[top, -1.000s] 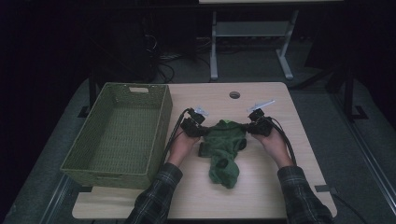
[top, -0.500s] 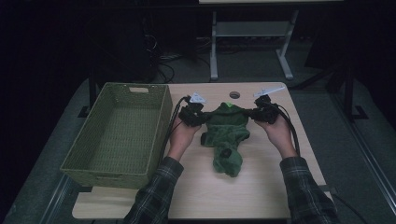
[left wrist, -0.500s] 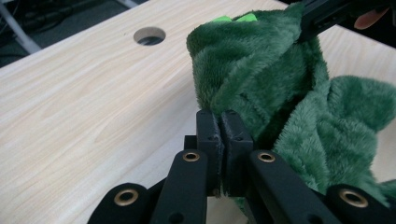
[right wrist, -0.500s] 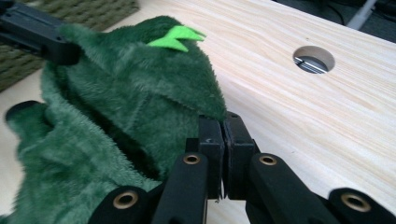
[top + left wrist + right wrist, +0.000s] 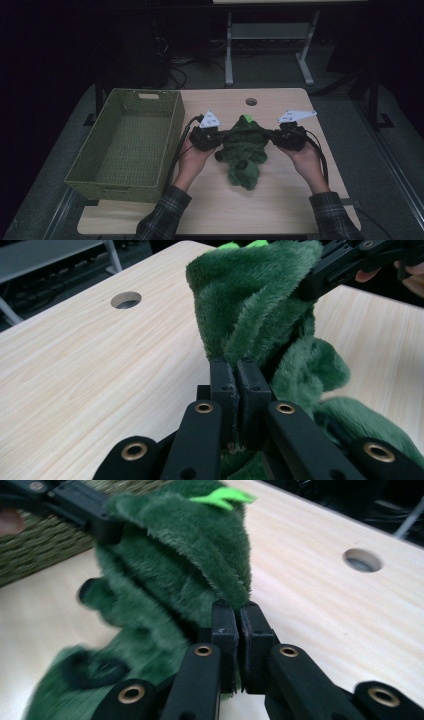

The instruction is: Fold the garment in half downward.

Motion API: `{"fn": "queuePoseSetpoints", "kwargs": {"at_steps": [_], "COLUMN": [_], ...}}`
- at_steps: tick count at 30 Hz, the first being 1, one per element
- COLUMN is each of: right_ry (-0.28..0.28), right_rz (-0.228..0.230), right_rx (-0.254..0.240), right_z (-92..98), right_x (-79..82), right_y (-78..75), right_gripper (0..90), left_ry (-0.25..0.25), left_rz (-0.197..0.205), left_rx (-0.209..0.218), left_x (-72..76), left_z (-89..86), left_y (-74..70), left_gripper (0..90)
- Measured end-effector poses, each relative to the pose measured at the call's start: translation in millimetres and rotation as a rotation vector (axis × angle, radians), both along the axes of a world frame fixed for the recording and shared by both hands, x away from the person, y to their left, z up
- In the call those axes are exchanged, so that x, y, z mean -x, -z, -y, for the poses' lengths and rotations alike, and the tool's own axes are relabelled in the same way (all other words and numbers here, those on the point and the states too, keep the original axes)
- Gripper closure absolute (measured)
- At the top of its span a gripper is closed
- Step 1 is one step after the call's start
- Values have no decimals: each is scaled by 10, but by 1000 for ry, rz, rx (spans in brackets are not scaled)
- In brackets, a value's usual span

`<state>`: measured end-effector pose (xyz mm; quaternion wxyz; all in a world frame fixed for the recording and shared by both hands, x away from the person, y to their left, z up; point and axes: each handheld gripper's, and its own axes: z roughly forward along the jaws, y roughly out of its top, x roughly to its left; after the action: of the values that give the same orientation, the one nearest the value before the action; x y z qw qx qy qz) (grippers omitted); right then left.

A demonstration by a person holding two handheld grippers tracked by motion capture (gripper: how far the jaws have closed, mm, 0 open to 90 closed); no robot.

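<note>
Green plush toy [image 5: 244, 150] higher than before, farther forward.

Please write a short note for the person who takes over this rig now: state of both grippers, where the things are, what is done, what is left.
Left gripper: shut on one side of the green plush toy.
Right gripper: shut on its other side.
Toy: held between both grippers above the wooden table; whether its lower end touches the wood I cannot tell.
Green woven basket: beside the left gripper, nothing visible inside.
Done: both grips are set.
Left: probably carry the toy over the basket rim and release it inside.
</note>
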<state>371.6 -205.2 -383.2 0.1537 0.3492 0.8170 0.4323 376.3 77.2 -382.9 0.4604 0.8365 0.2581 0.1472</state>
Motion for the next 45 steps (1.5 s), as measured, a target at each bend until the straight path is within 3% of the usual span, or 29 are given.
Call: {"fn": "queuePoseSetpoints", "kwargs": {"at_steps": [2, 4, 8, 20, 27, 30, 34, 36, 39, 45], "right_ry": [-11, -18, -45, -124, -149, -160, -186, -188, -194, -204], "right_rz": [-8, 15, 12, -27, -64, -80, -107, -129, -154, -219], "right_rx": [-1, 2, -16, -52, -86, -73, -41, -30, -13, 65], "right_z": [-8, -22, -26, 2, 25, 0, -38, -48, -64, -152], "right_x": [34, 119, 274, 596, 745, 834, 956, 976, 976, 938], "right_y": [4, 20, 50, 164, 263, 309, 431, 500, 570, 783], "right_gripper": [865, 865, 865, 864, 860, 855, 852, 852, 853, 864], "left_ry": [9, 26, 48, 123, 151, 161, 179, 193, 203, 219], "left_rz": [13, 26, 21, -72, -106, -122, -143, -176, -191, -219], "left_rx": [-23, -40, -20, 56, 39, 36, -3, -28, -47, -118], "left_x": [68, 126, 247, 501, 623, 688, 773, 816, 828, 807], "left_z": [2, -5, -29, -176, -244, -284, -302, -285, -258, -166], "left_y": [5, 8, 23, 140, 247, 283, 382, 509, 590, 760], "left_gripper": [871, 871, 872, 872, 872, 871, 871, 870, 871, 873]}}
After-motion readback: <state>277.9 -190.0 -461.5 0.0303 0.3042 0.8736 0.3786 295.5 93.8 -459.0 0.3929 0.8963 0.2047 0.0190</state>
